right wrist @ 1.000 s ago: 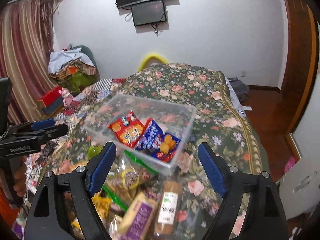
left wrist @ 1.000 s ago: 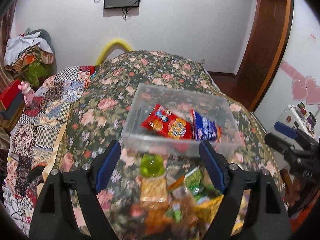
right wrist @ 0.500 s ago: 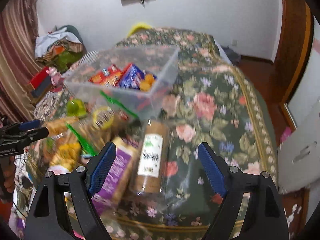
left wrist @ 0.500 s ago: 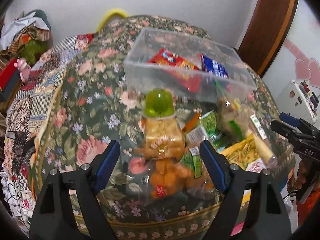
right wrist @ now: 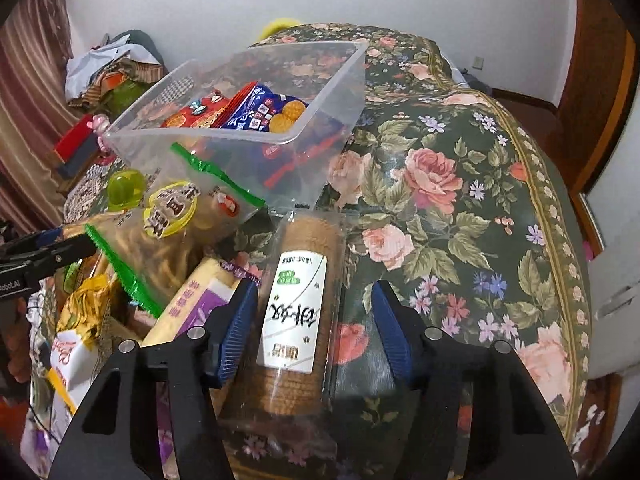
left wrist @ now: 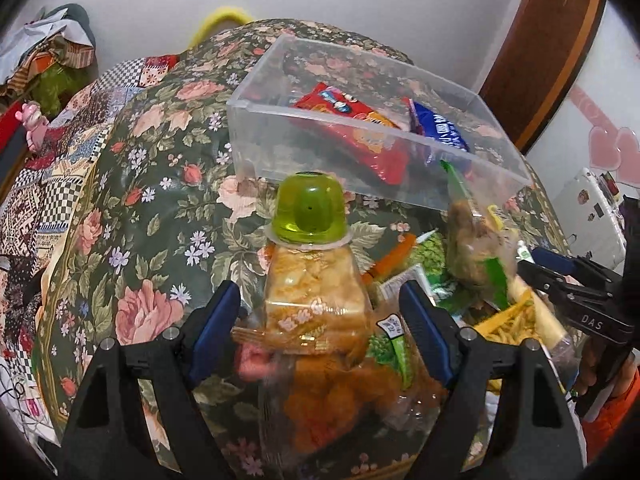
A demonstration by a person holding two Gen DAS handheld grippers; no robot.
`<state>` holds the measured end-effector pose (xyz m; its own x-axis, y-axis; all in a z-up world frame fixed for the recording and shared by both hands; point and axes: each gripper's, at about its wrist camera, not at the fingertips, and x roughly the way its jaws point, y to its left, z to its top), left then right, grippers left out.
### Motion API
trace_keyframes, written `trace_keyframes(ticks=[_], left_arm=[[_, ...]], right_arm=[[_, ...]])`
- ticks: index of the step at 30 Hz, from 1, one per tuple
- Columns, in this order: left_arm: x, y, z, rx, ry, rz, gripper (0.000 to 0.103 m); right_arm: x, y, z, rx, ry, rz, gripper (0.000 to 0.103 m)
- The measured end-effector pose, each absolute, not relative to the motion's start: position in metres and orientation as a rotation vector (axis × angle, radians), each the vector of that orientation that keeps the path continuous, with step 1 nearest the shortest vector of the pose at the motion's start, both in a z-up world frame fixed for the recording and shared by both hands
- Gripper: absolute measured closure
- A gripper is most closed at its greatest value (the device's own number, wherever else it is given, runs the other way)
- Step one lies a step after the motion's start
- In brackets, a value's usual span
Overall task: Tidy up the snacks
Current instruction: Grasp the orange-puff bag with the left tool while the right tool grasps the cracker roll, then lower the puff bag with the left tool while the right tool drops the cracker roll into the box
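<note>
Two grippers, both poised over the snack pile at the near edge of the flower-patterned bedspread, just in front of the clear rectangular plastic bin.

Right gripper: blue-padded jaws closing, astride the long cylindrical roll of brown biscuits in clear wrap with a white label. Left pad right against the wrap or nearly so, right pad clearly apart from it with bedspread showing between; no firm pinch visible yet. Long axis of the roll running straight away from the fingers toward the bin, far end close under the bin's near wall, label face up. Squeeze therefore across the narrow width of the roll, the easy way to take it. Purple-and-cream packet lying just left of the roll, touching or nearly touching the left finger.

Left gripper: jaws wide, nothing pinched, straddling the clear pack of pale golden crackers. Pack lying lengthwise away from the fingers, far end touching the upside-down green jelly cup, which sits just short of the bin. Gaps visible on both sides of the pack.

Already in the bin: red snack bag and blue biscuit bag.

Likely nearer to a lift: the right.
</note>
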<state>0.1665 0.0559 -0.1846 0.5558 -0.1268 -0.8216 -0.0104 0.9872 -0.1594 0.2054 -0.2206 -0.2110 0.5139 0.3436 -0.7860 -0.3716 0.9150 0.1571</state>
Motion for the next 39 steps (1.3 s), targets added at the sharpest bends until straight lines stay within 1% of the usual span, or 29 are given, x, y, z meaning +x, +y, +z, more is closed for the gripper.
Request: trace_keyframes(ticks=[2,4,6,8,10,11,14,20,21,27,39], left_arm=[[0.17,0.058,-0.189,-0.171,0.991,-0.069,0.028],[0.172,0.059,-0.192,-0.182,0.992,-0.064,0.029],[0.173,0.058,-0.193,-0.187,0.986,-0.06,0.033],[0.173,0.058,-0.195,-0.193,0.984,-0.058,0.043],[0.171,0.058,-0.195,-0.197,0.988,-0.061,0.048],[0.169,0.059,-0.195,-0.198,0.985,-0.063,0.05],[0.162,0.063,-0.189,-0.199,0.972,-0.063,0.056],[0.143,0.065,-0.175,-0.17,0.938,-0.056,0.056],[0.14,0.065,-0.171,-0.161,0.927,-0.054,0.057],[0.128,0.066,-0.151,-0.171,0.881,-0.057,0.057],[0.132,0.057,-0.107,-0.187,0.773,-0.082,0.057]], right_arm=[[0.206,-0.22,-0.212,-0.028,0.935,0.428,0.047],[0.208,-0.219,-0.214,-0.018,0.942,0.429,0.047],[0.21,-0.222,-0.216,0.005,0.951,0.431,0.047],[0.21,-0.222,-0.217,0.014,0.953,0.433,0.047],[0.209,-0.222,-0.217,0.016,0.957,0.441,0.057],[0.208,-0.222,-0.218,0.017,0.966,0.451,0.065],[0.201,-0.22,-0.216,-0.027,0.946,0.435,0.068],[0.191,-0.23,-0.212,-0.025,0.934,0.427,0.069],[0.189,-0.232,-0.21,-0.022,0.928,0.422,0.072],[0.186,-0.241,-0.197,0.001,0.899,0.417,0.072],[0.185,-0.236,-0.145,0.032,0.756,0.449,0.072]])
